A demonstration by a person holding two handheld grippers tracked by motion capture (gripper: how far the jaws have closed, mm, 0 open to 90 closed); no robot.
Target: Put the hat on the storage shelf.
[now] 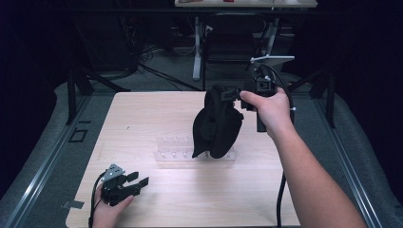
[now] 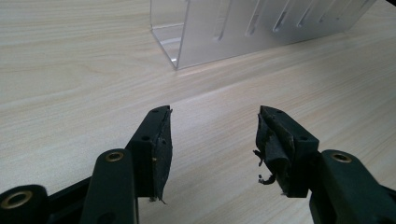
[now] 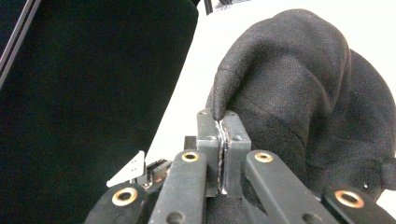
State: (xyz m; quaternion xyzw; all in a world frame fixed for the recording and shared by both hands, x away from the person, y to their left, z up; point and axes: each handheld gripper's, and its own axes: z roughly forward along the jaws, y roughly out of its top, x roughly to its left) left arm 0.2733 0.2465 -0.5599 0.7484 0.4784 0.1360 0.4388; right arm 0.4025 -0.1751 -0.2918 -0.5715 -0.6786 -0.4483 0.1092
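- Black cloth [image 1: 216, 124] hangs in the air above the middle of the table [image 1: 142, 118], pinched at its upper edge by the right gripper [image 1: 236, 93].
- Its lower end drapes down in front of the clear acrylic rack [image 1: 176, 153]; whether cloth and rack touch cannot be told from the high view.
- In the right gripper view, the cloth [image 3: 299, 93] shows as a bunched, folded mass of dark knit fabric rising from the fingers [image 3: 233, 135].
- Right gripper fingers are pressed together, with a thin fold of the cloth clamped between the pads at their tips.
- Right hand [image 1: 268, 109] holds its gripper well above the table, over the far right part of the surface, with the fingers pointing toward the left of the high view.
- Left gripper [image 1: 138, 181] rests low at the near left corner of the table, held by the left hand [image 1: 107, 211], well apart from the cloth.
- Left gripper fingers [image 2: 156, 149] stand apart with nothing between them; bare wood grain shows in the gap.
- Worn black pad material frays from the inner face of the finger at the right of the left gripper view.
- The rack [image 2: 224, 32] stands on the table ahead of the left gripper, its slotted wall upright.
- A cable [image 1: 280, 199] trails down from the right gripper past the near table edge.
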